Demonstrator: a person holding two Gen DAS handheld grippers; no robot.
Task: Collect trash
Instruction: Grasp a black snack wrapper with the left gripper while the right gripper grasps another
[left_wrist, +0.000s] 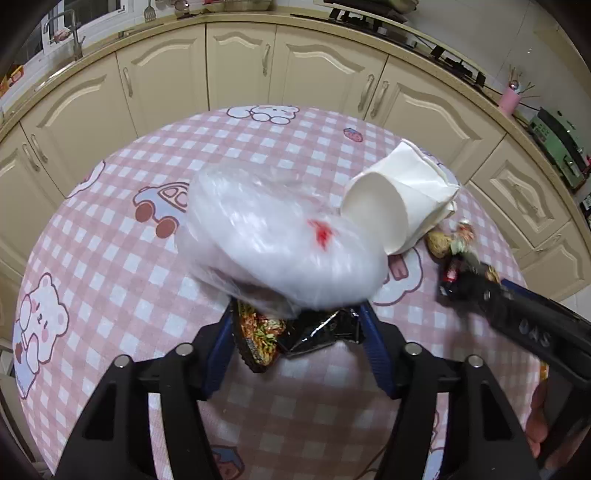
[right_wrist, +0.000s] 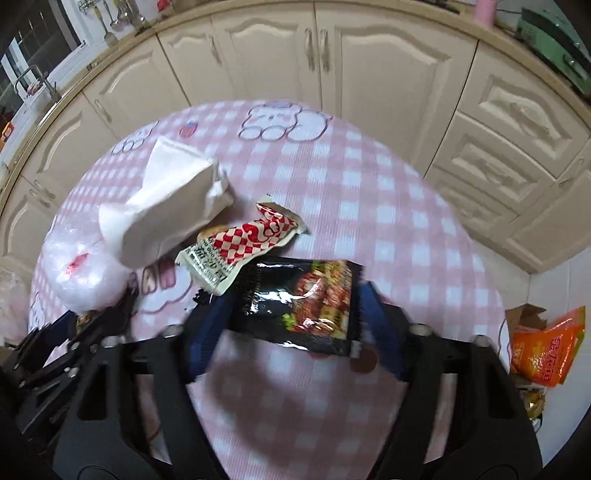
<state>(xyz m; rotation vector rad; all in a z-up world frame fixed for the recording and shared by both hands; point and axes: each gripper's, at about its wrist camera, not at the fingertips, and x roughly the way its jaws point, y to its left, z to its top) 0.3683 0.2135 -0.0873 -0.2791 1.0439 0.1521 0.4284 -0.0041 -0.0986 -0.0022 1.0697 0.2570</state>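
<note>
The left gripper (left_wrist: 295, 325) points down at the tabletop (left_wrist: 110, 258), which wears a pink check cloth w/ bears and cars. Its blue fingers (left_wrist: 373, 343) sit on both sides of a dark snack wrapper (left_wrist: 280, 332), and a see-through plastic bag (left_wrist: 273, 240) flops over the tips. The fingers look like they pinch the wrapper, but the bag hides the tips, so I can't tell for sure. The right gripper (right_wrist: 291, 314) has a black shiny food packet (right_wrist: 299, 302) betw. its blue fingers (right_wrist: 376, 317), which look pressed on its two side edges. I think each hand takes one piece so two bits of trash go at once. More trash lies near the middle of the tabletop, twd the far edge: a squashed white paper cup (left_wrist: 399, 199), a red and white checked sauce packet (right_wrist: 243, 247) just beside the black packet, and some brown crumbly bits (left_wrist: 439, 240). An orange snack bag (right_wrist: 546, 343) sits off the right edge of the tabletop, maybe where trash gets dropped. No bin shows. Lots still to pick up.
</note>
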